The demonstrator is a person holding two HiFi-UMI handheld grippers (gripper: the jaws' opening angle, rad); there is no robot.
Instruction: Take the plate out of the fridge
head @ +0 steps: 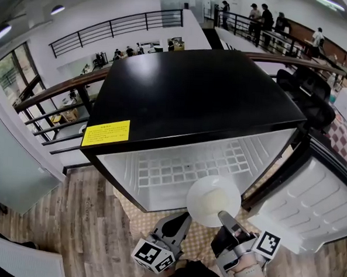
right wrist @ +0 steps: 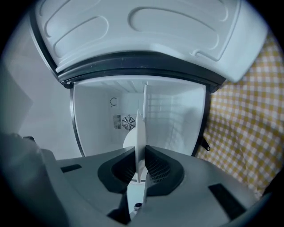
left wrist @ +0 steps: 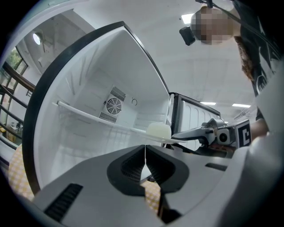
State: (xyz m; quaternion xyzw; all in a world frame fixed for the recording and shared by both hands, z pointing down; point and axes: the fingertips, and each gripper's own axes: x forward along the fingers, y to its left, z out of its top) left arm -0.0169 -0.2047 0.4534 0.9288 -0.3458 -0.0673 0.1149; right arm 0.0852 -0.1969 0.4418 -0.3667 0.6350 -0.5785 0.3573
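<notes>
A small black fridge [head: 194, 95] stands open in the head view, its white inside and wire shelf [head: 183, 168] showing. A round white plate [head: 213, 200] hangs just in front of the opening, level with the shelf's front edge. My right gripper [head: 226, 219] is shut on the plate's near rim. In the right gripper view the plate [right wrist: 139, 137] stands edge-on between the jaws. My left gripper [head: 177, 226] sits low beside it, shut and empty. In the left gripper view the plate [left wrist: 159, 131] shows past the closed jaws, held by the right gripper [left wrist: 177, 135].
The fridge door [head: 310, 196] hangs open at the right, close to my right gripper. A yellow checked mat [right wrist: 248, 124] covers the wooden floor [head: 86, 217] under the fridge. A railing [head: 53, 92] runs behind the fridge, and people stand far back.
</notes>
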